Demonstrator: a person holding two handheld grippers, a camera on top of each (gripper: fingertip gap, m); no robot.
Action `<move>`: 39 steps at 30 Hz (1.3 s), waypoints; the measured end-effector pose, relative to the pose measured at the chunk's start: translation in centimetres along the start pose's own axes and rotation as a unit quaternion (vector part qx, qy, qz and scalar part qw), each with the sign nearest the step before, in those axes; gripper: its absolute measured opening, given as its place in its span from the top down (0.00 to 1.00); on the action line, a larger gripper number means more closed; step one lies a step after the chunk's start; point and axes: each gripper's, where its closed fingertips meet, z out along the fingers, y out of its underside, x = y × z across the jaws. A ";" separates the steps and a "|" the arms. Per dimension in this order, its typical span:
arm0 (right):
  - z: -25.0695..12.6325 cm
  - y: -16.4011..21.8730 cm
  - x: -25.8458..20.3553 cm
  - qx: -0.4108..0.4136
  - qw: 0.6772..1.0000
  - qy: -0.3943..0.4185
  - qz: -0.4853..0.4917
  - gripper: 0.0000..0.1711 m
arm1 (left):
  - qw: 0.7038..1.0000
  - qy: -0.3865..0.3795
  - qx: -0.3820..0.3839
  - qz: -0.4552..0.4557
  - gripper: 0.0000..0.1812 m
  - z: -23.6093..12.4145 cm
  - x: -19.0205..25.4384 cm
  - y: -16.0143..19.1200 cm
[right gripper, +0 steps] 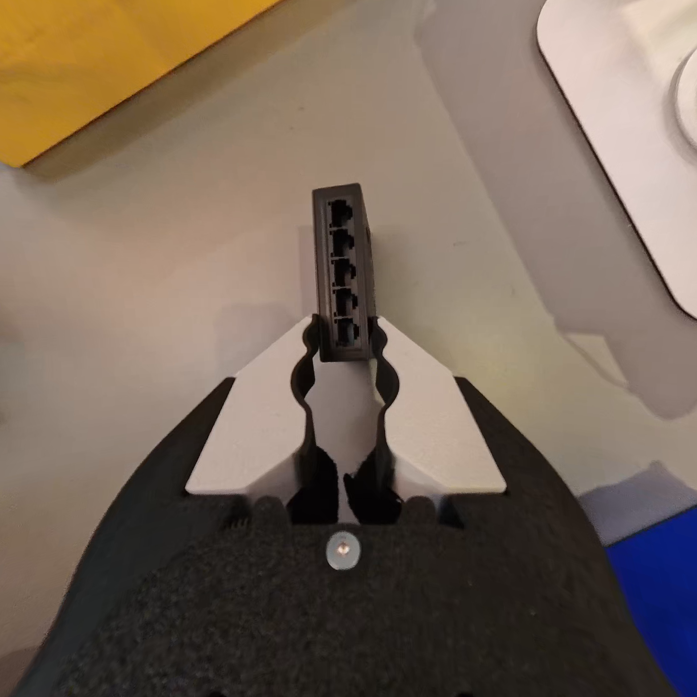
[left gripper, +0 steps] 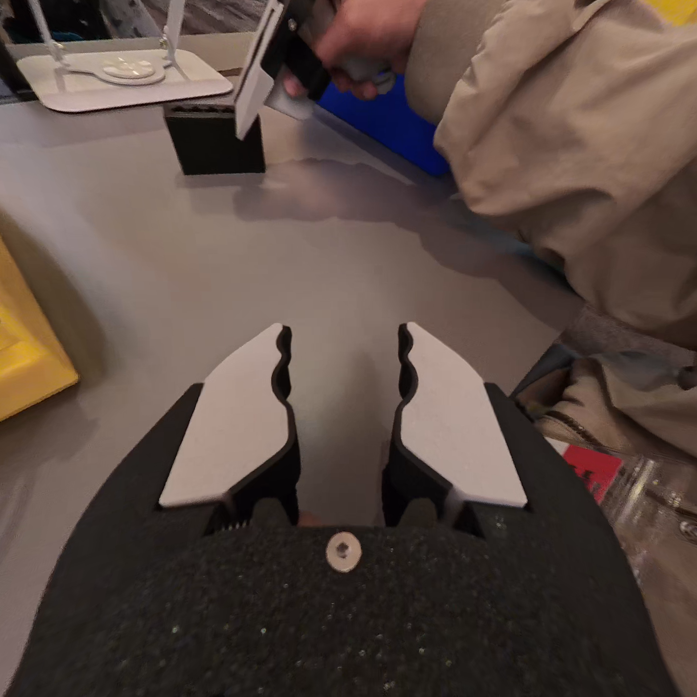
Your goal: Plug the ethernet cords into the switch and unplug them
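The black switch (right gripper: 341,245) stands on edge on the grey table (right gripper: 151,301), with its row of several empty ports facing the right wrist camera. My right gripper (right gripper: 345,324) is shut on the switch's near end, one finger on each flat side. In the left wrist view the switch (left gripper: 215,147) stands at the far side, with the right gripper (left gripper: 260,109) coming down on its right top corner, held by a hand. My left gripper (left gripper: 344,332) is open and empty above bare table (left gripper: 264,245). No ethernet cords are in view.
A yellow bin (left gripper: 22,358) lies at the left and shows in the right wrist view (right gripper: 94,56). A white stand base (left gripper: 124,75) sits behind the switch. A blue bin (left gripper: 384,117) and a beige sleeve (left gripper: 565,151) fill the right. Across from one pair of fingers to the other is roughly 30 cm.
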 end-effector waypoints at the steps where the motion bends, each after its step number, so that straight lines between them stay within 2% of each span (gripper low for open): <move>1: 0.1 0.1 0.1 -0.001 1.000 0.005 0.001 0.84 | 1.000 -0.010 0.004 0.003 0.69 -0.1 -0.4 0.0; 3: -0.1 -0.3 0.0 0.016 1.000 0.019 -0.006 0.83 | 1.000 -0.028 0.013 -0.005 0.69 -0.4 -1.3 -0.3; 4: -0.5 -0.6 0.0 0.032 0.999 0.032 -0.012 0.79 | 0.999 -0.033 0.016 -0.017 0.70 -0.5 -1.7 -0.3; 7: -3.4 -1.4 -0.5 0.082 0.992 0.096 -0.027 0.73 | 0.995 -0.056 0.042 -0.071 0.70 -1.3 -3.5 -0.9; 9: -5.7 -1.9 -3.4 0.159 0.981 0.104 -0.038 0.73 | 0.989 -0.039 0.088 -0.116 0.67 -2.4 -4.3 -2.2; 10: -6.3 -1.4 -5.2 0.188 0.977 0.097 -0.039 0.73 | 0.984 -0.002 0.119 -0.132 0.67 -3.2 -4.0 -3.2; 12: -6.3 1.5 -8.8 0.209 0.974 0.076 -0.034 0.75 | 0.977 0.027 0.153 -0.145 0.70 -5.1 -4.6 -4.3; 14: -5.9 4.8 -12.5 0.222 0.974 0.036 -0.021 0.75 | 0.980 -0.014 0.155 -0.123 0.69 -6.9 -6.7 -4.1; 16: -6.3 7.1 -15.5 0.248 0.969 0.007 -0.002 0.75 | 0.981 -0.095 0.129 -0.113 0.69 -8.7 -10.1 -2.9; 19: -7.0 9.3 -17.8 0.281 0.960 0.000 0.015 0.77 | 0.959 -0.176 0.128 -0.183 0.71 -11.5 -14.7 -1.4; 22: -7.0 9.9 -18.5 0.269 0.963 0.001 -0.006 0.78 | 0.933 -0.197 0.137 -0.268 0.70 -12.8 -17.2 -0.5; 24: -7.1 9.5 -18.1 0.271 0.962 0.017 -0.027 0.79 | 0.929 -0.205 0.127 -0.282 0.71 -12.7 -17.9 -0.6; 27: -6.8 9.7 -17.7 0.265 0.964 0.005 -0.023 0.78 | 0.954 -0.198 0.054 -0.218 0.71 -11.8 -17.6 -1.6; 29: -6.8 10.0 -17.5 0.265 0.964 0.003 -0.019 0.78 | 0.976 -0.169 -0.031 -0.135 0.72 -11.4 -17.0 -2.3; 31: -6.8 10.3 -17.3 0.261 0.965 0.008 -0.022 0.78 | 0.984 -0.131 -0.114 -0.036 0.74 -11.1 -16.7 -2.6; 35: -6.8 10.5 -17.2 0.257 0.966 0.006 -0.023 0.78 | 0.953 -0.083 -0.271 0.108 0.77 -10.5 -18.1 -0.9; 39: -6.3 10.8 -17.6 0.244 0.969 0.005 -0.031 0.78 | 0.926 -0.020 -0.348 0.146 0.80 -9.5 -18.6 0.6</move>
